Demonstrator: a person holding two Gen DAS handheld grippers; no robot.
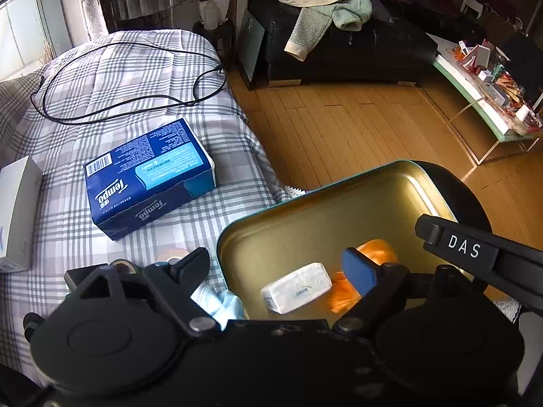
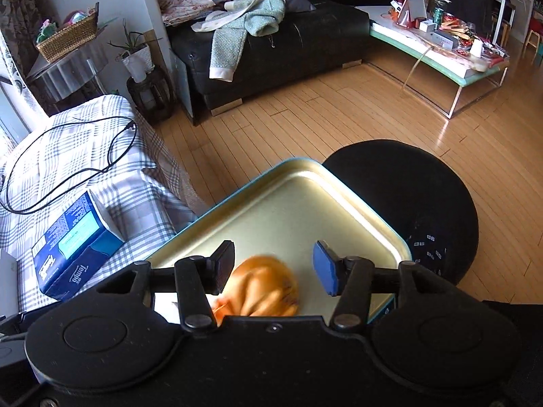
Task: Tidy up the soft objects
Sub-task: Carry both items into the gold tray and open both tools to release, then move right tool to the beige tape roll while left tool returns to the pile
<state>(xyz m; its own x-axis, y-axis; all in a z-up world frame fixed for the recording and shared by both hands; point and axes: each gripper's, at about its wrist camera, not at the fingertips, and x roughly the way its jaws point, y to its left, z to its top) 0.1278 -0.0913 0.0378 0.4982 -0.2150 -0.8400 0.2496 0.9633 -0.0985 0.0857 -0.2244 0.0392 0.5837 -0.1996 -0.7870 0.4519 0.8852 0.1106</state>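
The bed covered in a grey-and-white plaid quilt (image 1: 135, 78) is filling the left of both views, with a looping black cable (image 1: 118, 68) lying across it. Beside its edge, a shallow gold-lined metal tin with a teal rim (image 1: 322, 210) is resting partly on a round black stool (image 2: 424, 196) over the wooden floor. A blue rectangular pack of Tempo tissues (image 1: 149, 176) is lying flat on the quilt, well apart from the tin.

The left gripper (image 1: 281, 264) is hanging over the near-left corner of the tin with its jaws standing wide apart and gripping nothing. A small white wrapped tissue packet (image 1: 297, 291) is lying on the tin's floor between them, touching neither pad as far as can be seen. Its left finger is sitting outside the tin's rim, above a crumpled pale blue face mask (image 1: 220, 303) on the quilt.

The right gripper (image 2: 273, 268) is hovering over the tin's near edge, jaws parted. A blurred orange soft bundle (image 2: 264, 288) is lying in the tin between and just below them, close to the left pad; whether it is touching that pad cannot be told. In the left view the bundle is sitting just right of the white packet.
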